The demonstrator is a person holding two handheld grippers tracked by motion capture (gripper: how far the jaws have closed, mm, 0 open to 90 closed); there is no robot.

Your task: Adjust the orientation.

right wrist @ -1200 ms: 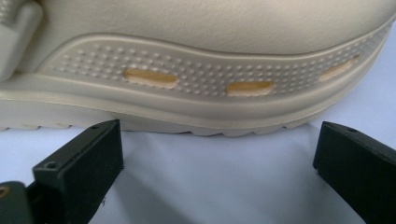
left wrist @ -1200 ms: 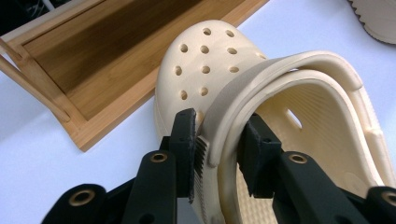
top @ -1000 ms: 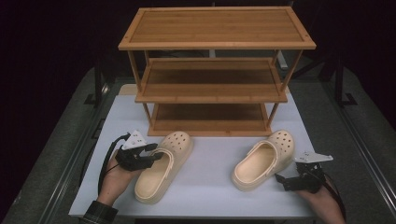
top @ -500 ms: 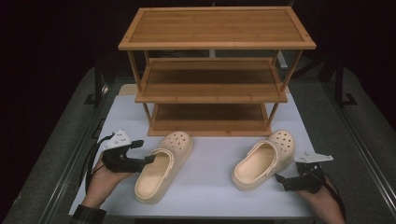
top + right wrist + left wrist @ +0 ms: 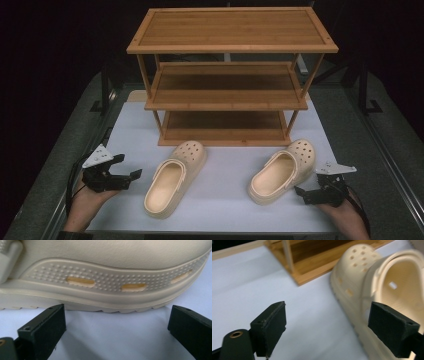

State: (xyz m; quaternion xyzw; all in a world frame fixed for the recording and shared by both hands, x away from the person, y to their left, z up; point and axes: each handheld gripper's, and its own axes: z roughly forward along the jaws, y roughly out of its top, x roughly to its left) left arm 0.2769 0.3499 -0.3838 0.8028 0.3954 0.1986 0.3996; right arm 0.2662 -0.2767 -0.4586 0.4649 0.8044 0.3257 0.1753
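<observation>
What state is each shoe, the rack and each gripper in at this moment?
Left cream foam clog: upright on its sole, ungripped.
Right cream foam clog: upright, ungripped.
Three-tier bamboo shoe rack: standing, shelves bare.
Left gripper: jaws open, beside left clog.
Right gripper: jaws open, facing right clog's side.

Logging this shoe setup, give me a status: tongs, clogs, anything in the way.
Left tongs open, beside left cream foam clog. Right tongs open, empty, facing right cream clog. Both clogs on white mat before three-tier wooden rack.

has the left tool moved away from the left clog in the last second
Yes. The left tool has pulled back leftward, away from the left clog, which lies where it was before the shelf.
</observation>
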